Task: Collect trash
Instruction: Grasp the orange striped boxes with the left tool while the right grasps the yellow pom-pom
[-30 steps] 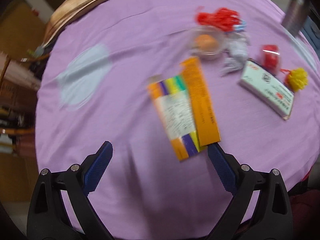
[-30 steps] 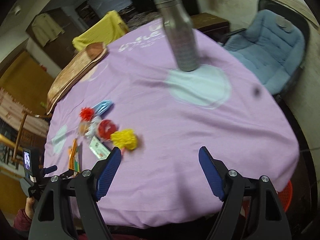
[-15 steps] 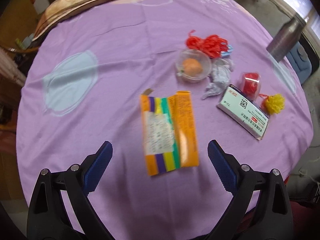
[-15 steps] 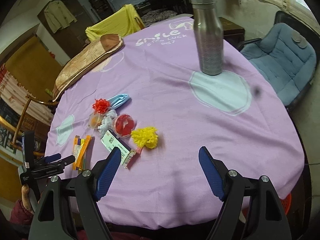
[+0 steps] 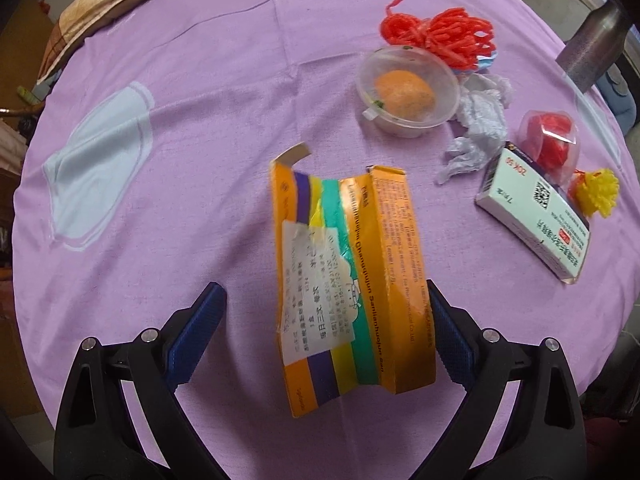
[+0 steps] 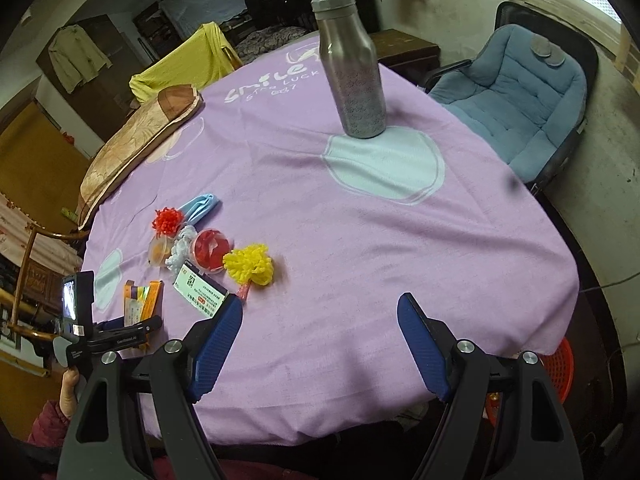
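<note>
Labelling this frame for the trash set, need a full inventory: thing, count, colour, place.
Flattened orange striped carton: 1, between left gripper's fingers.
White medicine box: 1, right of carton.
Clear plastic cup with orange lump: 1, beyond carton.
Crumpled white tissue: 1, beside cup.
Red yarn bundle: 1, behind cup.
Clear cup with red contents: 1, touching box.
Yellow pompom: 1, near right edge.
Steel bottle: 1, far side.
Purple tablecloth: 1.
Left gripper: open.
Right gripper: open, empty.

Two boxes [image 5: 352,276], two cups [image 5: 408,94]

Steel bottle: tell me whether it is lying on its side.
No, the steel bottle stands upright on the purple tablecloth, cap on top.
</note>
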Available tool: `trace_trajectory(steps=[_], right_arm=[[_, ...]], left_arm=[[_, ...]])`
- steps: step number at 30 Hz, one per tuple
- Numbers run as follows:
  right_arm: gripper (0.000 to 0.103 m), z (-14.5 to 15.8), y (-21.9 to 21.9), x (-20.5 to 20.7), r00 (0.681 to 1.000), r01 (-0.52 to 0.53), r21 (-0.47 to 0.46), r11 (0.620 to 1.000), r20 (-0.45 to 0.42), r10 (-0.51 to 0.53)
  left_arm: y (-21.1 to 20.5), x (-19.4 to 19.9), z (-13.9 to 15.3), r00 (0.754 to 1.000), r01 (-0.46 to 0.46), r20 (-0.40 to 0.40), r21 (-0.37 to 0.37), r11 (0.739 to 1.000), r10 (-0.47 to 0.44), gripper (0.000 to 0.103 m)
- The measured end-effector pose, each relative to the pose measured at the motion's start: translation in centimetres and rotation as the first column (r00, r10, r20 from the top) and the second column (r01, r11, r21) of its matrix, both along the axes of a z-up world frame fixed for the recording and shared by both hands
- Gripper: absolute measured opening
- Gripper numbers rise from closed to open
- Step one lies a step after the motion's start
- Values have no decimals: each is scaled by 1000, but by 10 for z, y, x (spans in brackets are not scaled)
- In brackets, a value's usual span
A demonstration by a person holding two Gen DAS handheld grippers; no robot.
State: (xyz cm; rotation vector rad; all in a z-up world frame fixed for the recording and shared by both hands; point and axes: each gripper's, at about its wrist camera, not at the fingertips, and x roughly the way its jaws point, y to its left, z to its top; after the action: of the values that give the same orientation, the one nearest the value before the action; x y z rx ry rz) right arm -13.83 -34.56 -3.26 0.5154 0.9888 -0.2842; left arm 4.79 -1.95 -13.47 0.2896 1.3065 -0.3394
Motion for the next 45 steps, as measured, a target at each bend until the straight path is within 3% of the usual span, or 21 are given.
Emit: trace_trajectory(steps=[12,19,27,29,31,33,40,41,42,43,45], right_arm=[[79,-34,24,66,988,-139,82,987,-61,144],[79,-45,43,99,972,-212,96,973,-81,219],[79,-53,39,109,972,-195,106,975,-114,207],[79,-60,38,113,970,-189,113,975,-130,204],[79,-66,39,116,967,-192,119,974,-144,209],[79,-71,40,120,964,-200,115,973,-154,216],[78,-90,46,136,959,-211,121,970,-168,230],[77,-91,47,138,958,-214,114,970,-168,231],[68,-92,49,140,957,-221,105,970,-168,236],[49,-94,50,141,955,-228,104,968,-168,243],[38,-96,53,144,950,-242,110,964,-174,258]], left_arm=[[46,-13,16,996,-89,21,-90,992,91,85],[39,-3,21,997,-71,17,-76,995,72,86],[25,21,8,997,-73,-10,-52,996,73,86],[24,24,13,998,-69,6,-65,995,69,83],[24,25,21,998,-57,28,-84,995,60,70],[25,26,29,997,-57,39,-102,993,61,66],[48,19,55,993,-84,74,-123,989,94,66],[52,17,57,992,-90,81,-126,988,101,66],[55,16,60,991,-95,84,-130,987,106,66],[60,16,61,990,-99,83,-136,986,111,66],[64,14,62,990,-106,78,-141,984,118,66]])
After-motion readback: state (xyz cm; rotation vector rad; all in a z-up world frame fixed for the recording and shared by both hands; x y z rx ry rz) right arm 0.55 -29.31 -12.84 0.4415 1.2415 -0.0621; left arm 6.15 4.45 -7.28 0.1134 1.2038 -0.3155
